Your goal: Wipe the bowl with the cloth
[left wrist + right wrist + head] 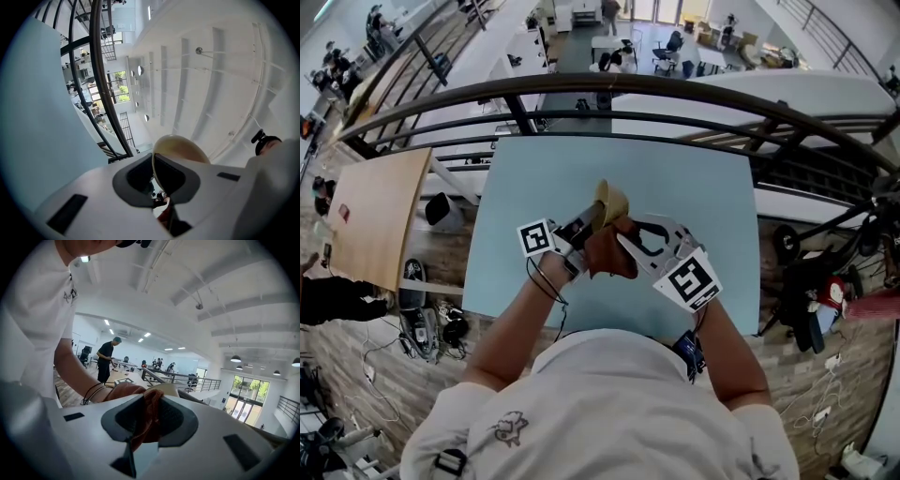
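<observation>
My left tool (591,220) (157,180) is clamped on the bowl (612,199) (182,146). My right tool (624,240) (146,427) squeezes the cloth (609,255) (151,404) beside it, above the surface (698,178).

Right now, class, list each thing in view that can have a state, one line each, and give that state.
Bowl: held up above the table, tipped on its edge, gripped at the rim.
Cloth: bunched up, clamped, seemingly pressed against the bowl.
Left gripper: shut on the bowl's rim.
Right gripper: shut on the cloth.
</observation>
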Demonstrator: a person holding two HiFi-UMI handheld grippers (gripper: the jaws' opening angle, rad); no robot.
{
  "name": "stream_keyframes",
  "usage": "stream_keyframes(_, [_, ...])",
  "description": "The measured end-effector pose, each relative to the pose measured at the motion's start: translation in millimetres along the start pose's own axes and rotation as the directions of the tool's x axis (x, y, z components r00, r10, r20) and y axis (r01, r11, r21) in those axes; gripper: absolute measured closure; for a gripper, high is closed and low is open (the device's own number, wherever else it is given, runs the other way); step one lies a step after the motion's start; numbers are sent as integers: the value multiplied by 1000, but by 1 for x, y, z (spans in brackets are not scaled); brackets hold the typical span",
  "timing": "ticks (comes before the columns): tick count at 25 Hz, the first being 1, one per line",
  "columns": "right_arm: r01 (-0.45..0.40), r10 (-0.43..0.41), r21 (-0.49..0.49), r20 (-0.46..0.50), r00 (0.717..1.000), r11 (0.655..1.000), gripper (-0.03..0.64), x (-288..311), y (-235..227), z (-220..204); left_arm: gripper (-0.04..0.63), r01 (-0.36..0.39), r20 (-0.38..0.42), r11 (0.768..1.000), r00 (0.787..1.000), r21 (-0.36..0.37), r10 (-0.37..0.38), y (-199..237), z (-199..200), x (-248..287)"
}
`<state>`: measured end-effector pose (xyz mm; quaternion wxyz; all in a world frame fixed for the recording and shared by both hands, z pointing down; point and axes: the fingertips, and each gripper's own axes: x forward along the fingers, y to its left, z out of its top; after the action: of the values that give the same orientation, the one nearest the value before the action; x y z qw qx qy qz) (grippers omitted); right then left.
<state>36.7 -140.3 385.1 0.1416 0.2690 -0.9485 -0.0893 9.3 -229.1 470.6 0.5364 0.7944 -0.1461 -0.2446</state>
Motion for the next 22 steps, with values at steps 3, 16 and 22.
stream_keyframes(3, [30, -30, -7, 32, 999, 1000, 523, -9, -12, 12, 574, 14, -25, 1000, 1000, 4, -14, -3, -8, -1])
stream_keyframes(16, [130, -136, 103, 56, 989, 986, 525, -12, -69, -4, 574, 240, -203, 968, 954, 66, -223, -59, -52, 10])
stream_keyframes(22, [115, -120, 197, 11, 993, 974, 526, 1, -65, -35, 572, 259, -161, 965, 955, 45, -248, -67, -47, 14])
